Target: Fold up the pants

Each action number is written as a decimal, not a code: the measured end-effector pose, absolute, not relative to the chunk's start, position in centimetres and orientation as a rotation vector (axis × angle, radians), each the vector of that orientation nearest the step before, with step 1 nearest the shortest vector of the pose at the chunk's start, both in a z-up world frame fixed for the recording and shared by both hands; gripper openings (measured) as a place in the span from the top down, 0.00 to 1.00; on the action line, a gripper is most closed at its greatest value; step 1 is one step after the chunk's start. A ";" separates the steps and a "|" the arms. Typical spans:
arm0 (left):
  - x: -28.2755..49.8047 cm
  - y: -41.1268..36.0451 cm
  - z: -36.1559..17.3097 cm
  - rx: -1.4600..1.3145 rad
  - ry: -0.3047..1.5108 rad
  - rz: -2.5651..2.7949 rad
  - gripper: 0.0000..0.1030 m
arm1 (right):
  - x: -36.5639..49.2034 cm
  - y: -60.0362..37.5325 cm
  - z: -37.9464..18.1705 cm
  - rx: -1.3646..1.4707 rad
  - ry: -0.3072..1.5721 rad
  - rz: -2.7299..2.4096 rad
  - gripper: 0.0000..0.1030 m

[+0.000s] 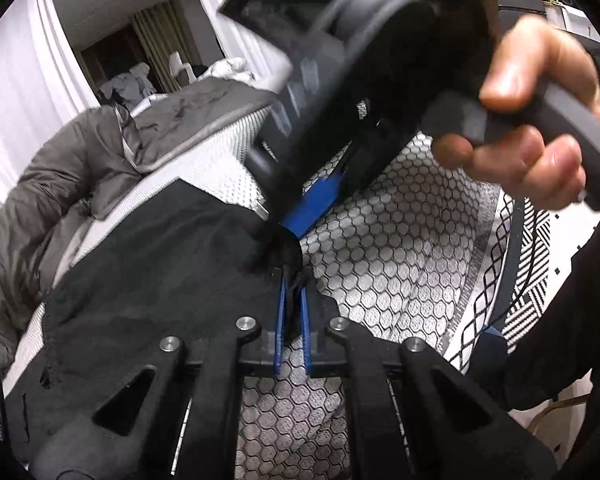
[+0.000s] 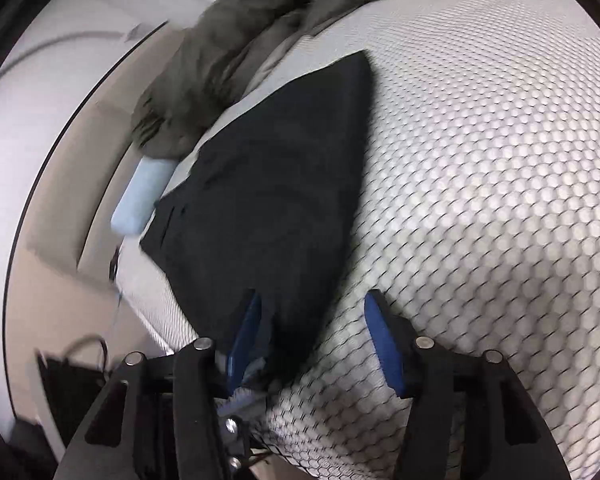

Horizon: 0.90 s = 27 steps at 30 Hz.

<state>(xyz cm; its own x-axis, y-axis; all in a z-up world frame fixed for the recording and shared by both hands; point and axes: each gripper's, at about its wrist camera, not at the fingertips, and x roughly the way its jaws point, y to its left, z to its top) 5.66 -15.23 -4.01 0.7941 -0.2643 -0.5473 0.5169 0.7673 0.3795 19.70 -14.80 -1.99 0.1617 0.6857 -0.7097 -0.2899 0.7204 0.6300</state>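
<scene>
The black pants (image 1: 156, 264) lie folded on a white mattress with a black hexagon pattern (image 1: 396, 240). My left gripper (image 1: 293, 280) is shut on a corner of the pants, with black cloth pinched between its blue pads. The right gripper's body (image 1: 340, 92) shows blurred just above it, held by a hand (image 1: 540, 120). In the right wrist view the pants (image 2: 276, 208) reach down between the jaws. My right gripper (image 2: 312, 320) is open, its left blue pad (image 2: 246, 336) over the pants' near corner and its right pad (image 2: 384, 344) over the mattress (image 2: 480, 200).
A grey-brown quilt (image 1: 60, 176) is bunched at the far side of the mattress, also in the right wrist view (image 2: 220, 52). A light blue pad (image 2: 140, 200) lies at the mattress edge. White curtains (image 1: 16, 92) and a dark doorway stand behind.
</scene>
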 end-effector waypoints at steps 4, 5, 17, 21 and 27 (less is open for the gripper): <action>4.8 -15.4 -3.6 0.571 0.469 -0.444 0.98 | 20.0 -14.8 -2.6 0.444 1.223 0.771 0.93; 4.7 -15.5 -3.6 0.590 0.462 -0.445 0.98 | 20.2 -15.2 -2.3 0.483 1.215 0.783 0.93; 2.6 -17.1 -5.5 0.727 0.485 -0.476 0.97 | 22.2 -16.6 -2.6 0.553 1.157 0.653 0.94; 2.6 -16.1 -4.7 0.628 0.548 -0.563 0.98 | 22.1 -17.9 -2.1 0.572 1.177 0.618 0.86; 6.1 -10.8 -0.2 0.242 0.608 -0.602 0.70 | 18.1 -19.6 -1.1 0.537 1.190 0.663 0.66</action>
